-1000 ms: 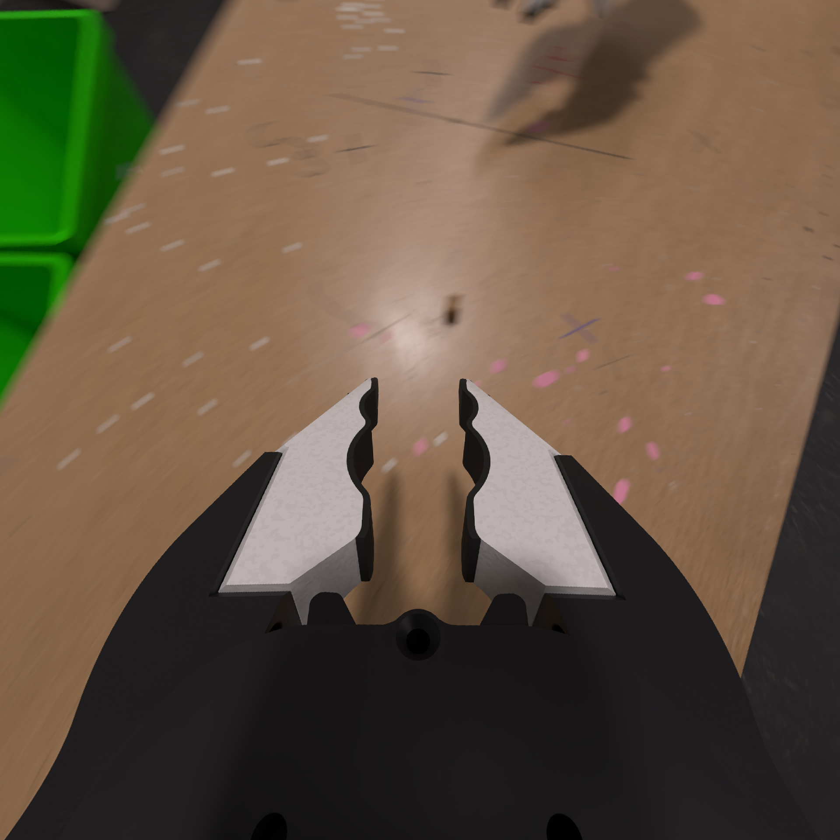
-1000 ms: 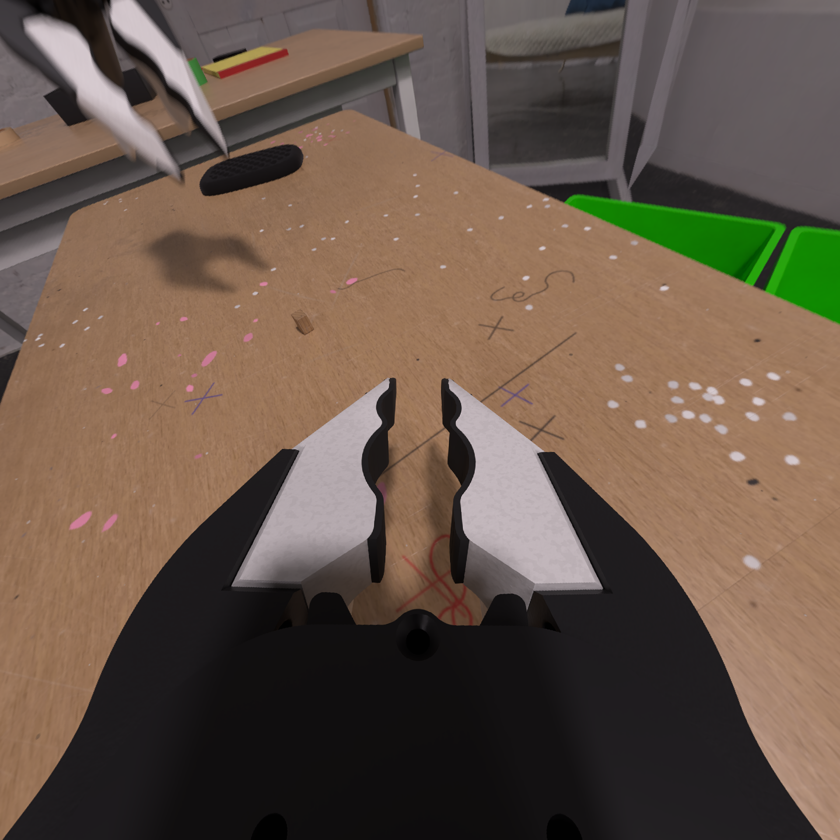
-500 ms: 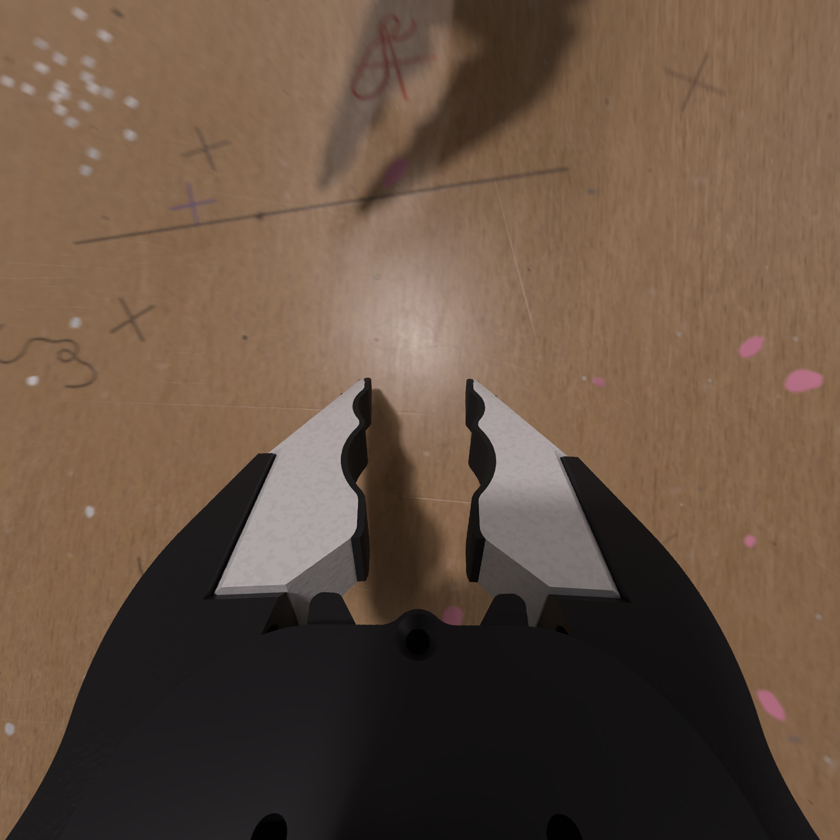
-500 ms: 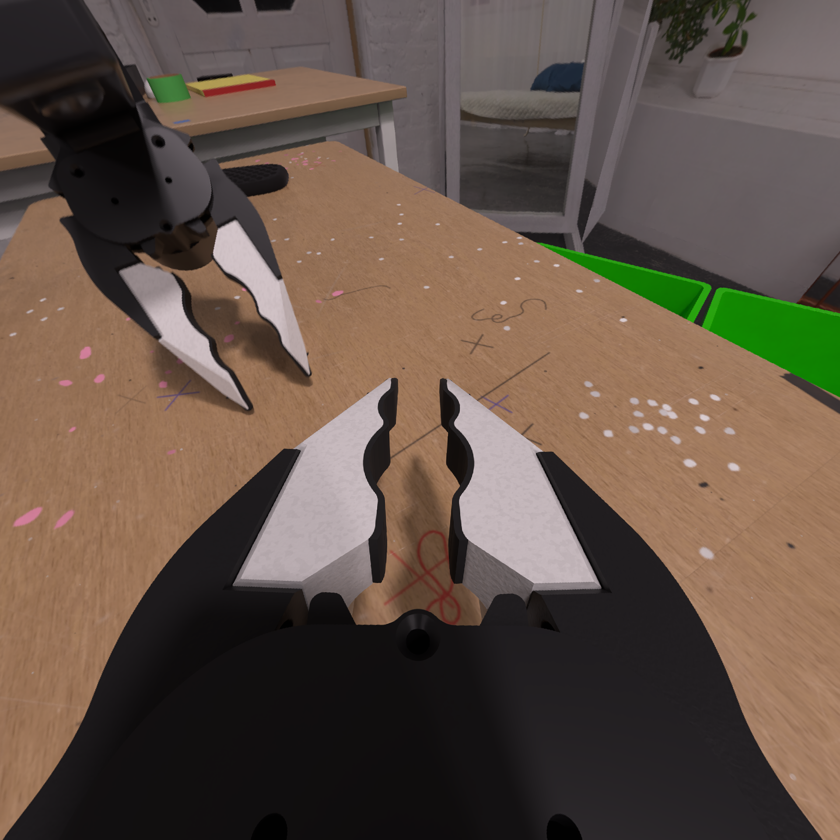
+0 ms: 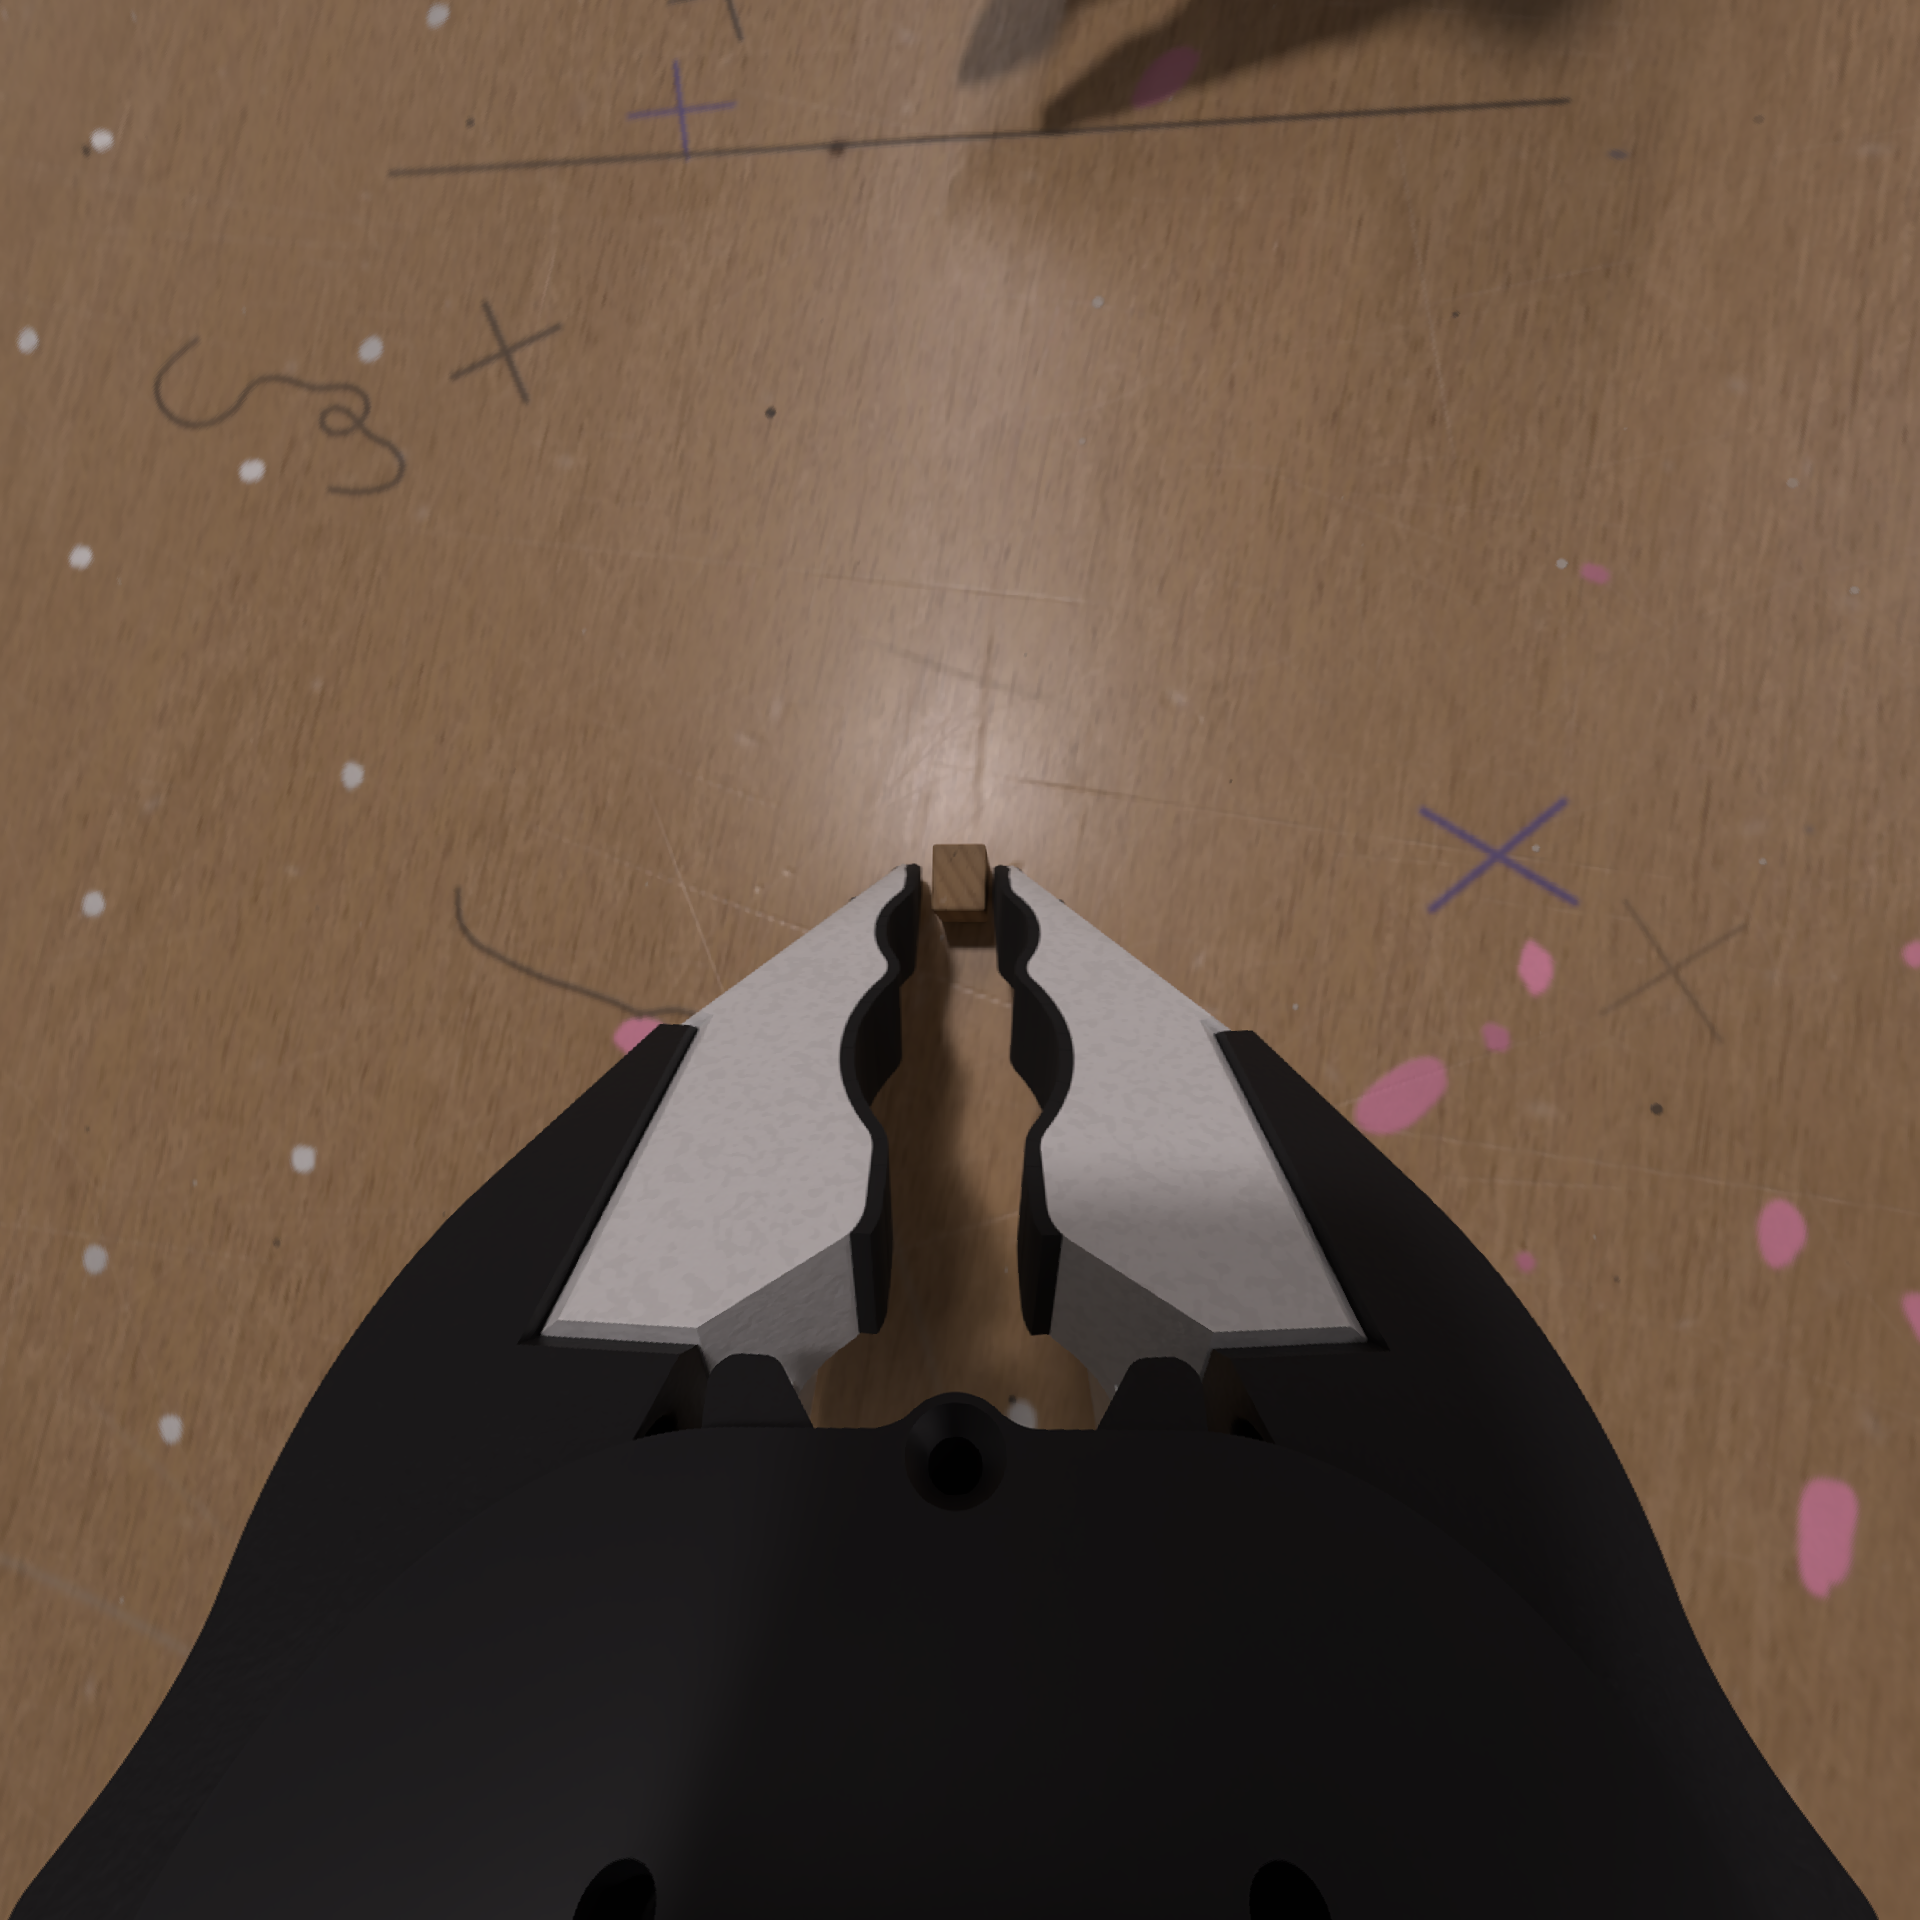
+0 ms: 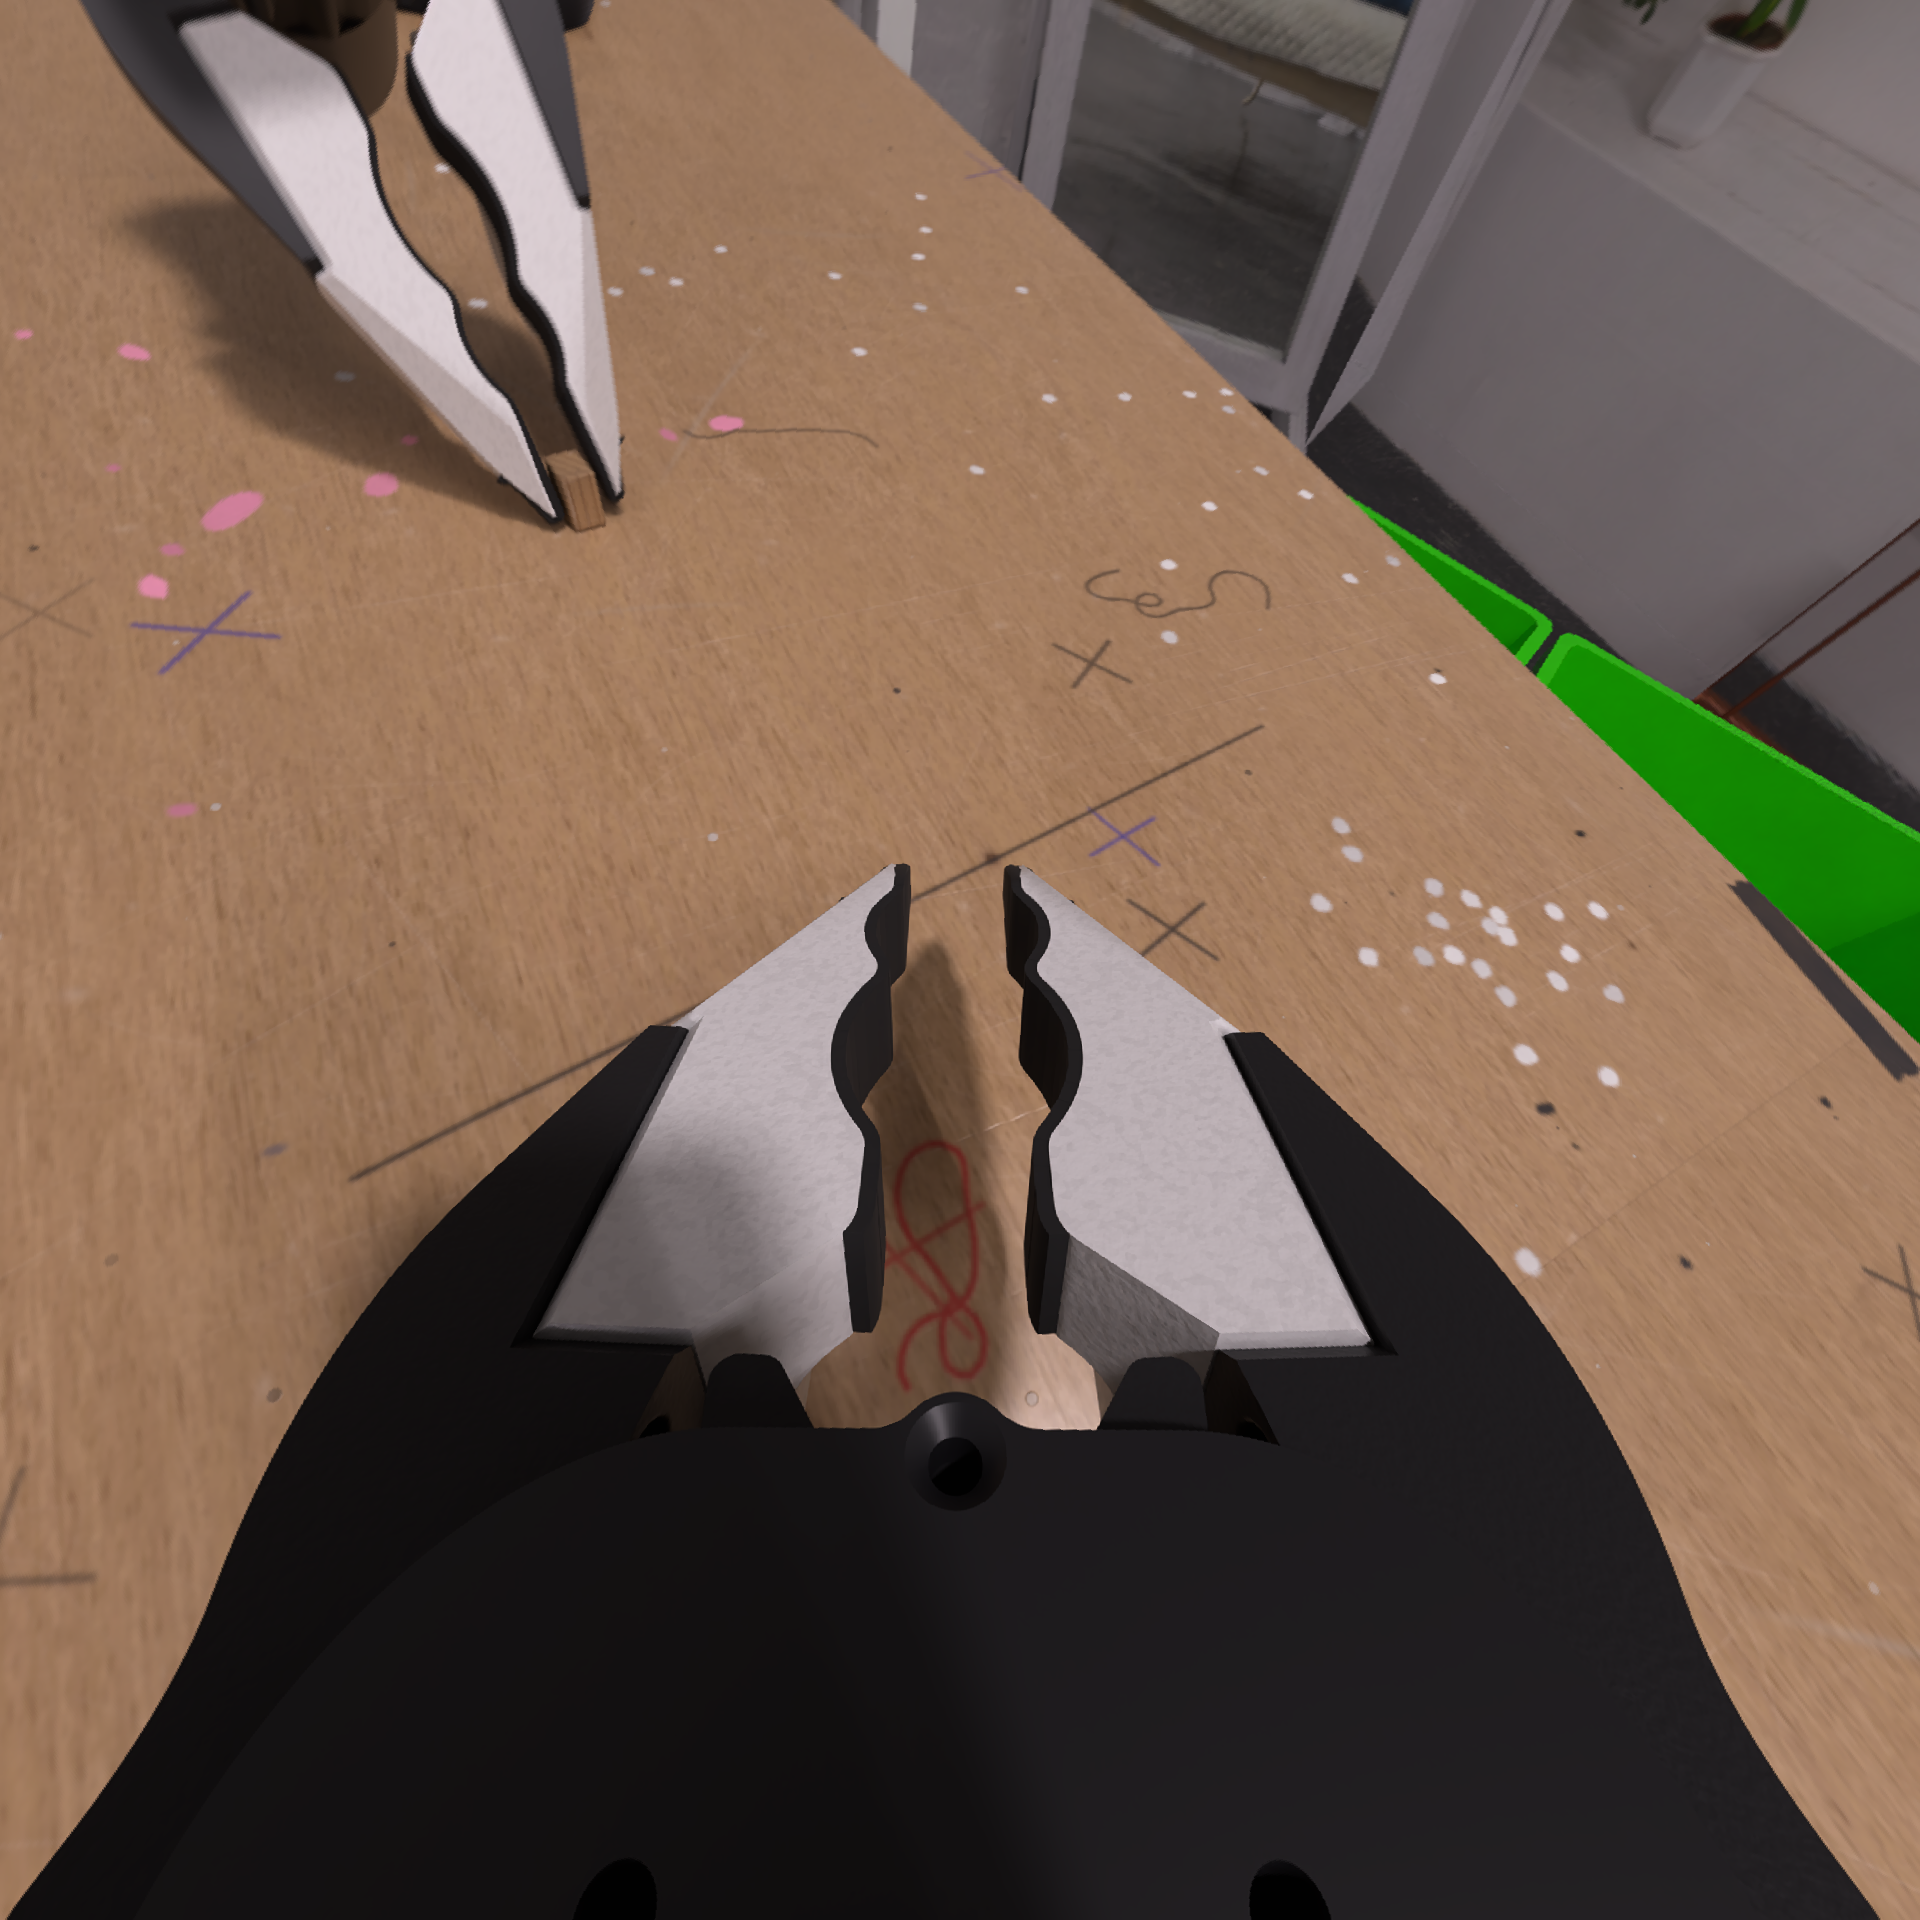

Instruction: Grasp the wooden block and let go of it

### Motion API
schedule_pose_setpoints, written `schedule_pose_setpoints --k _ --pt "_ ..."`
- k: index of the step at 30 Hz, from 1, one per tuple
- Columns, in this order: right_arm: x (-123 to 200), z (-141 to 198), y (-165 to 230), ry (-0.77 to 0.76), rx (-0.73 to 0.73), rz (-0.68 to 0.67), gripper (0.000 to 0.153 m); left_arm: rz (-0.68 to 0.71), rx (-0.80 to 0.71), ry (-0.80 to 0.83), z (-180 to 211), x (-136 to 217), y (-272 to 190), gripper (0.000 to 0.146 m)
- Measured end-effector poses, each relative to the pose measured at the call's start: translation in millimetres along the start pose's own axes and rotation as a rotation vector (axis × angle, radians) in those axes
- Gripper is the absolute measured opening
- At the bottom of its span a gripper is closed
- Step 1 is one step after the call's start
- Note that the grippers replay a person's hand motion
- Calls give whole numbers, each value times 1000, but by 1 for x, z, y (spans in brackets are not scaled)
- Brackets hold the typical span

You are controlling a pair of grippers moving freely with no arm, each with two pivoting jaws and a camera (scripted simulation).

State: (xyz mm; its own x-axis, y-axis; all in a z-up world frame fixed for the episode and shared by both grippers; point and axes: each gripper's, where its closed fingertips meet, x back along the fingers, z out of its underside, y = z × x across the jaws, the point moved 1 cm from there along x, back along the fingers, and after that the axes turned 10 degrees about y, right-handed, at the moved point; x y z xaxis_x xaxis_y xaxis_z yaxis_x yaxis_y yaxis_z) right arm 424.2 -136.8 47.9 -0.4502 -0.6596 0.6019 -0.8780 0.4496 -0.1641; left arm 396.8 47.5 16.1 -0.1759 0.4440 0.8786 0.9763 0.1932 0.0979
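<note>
Fingertips of the left gripper (image 5: 956, 883) straddle the wooden block (image 5: 957, 881) at the centre of the left wrist view, its jaws narrowed around the little cube. A slim gap shows on the block's left side, while the right tip looks to be touching it; whether the grip is firm, I cannot tell. In the right wrist view the same pairing sits in the upper left of the frame: the left gripper (image 6: 582, 499) points steeply down, and the wooden block (image 6: 578, 492) stands on the table (image 6: 727, 727) between its two tips, low against the surface.

At the lower centre of that view, the right gripper (image 6: 956, 883) hangs above the table with its jaws a little apart and nothing between them; a red scribble (image 6: 940, 1262) on the wood shows through the gap.

Along the right edge of the frame, beyond the table's edge, sit two green bins (image 6: 1714, 769) side by side. Only their rims and outer walls show, so their contents cannot be told.

Pink and white paint flecks and pen crosses dot the tabletop.
</note>
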Motion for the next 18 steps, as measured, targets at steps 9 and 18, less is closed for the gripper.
schedule_pose_setpoints --k 9,18 --pt "9 -7 -12 -83 -69 31 16 -97 -86 -48 -21 -10 -7 9" --pt "13 -11 -25 -136 -154 54 16 -152 -90 -94 -20 -11 6 9"
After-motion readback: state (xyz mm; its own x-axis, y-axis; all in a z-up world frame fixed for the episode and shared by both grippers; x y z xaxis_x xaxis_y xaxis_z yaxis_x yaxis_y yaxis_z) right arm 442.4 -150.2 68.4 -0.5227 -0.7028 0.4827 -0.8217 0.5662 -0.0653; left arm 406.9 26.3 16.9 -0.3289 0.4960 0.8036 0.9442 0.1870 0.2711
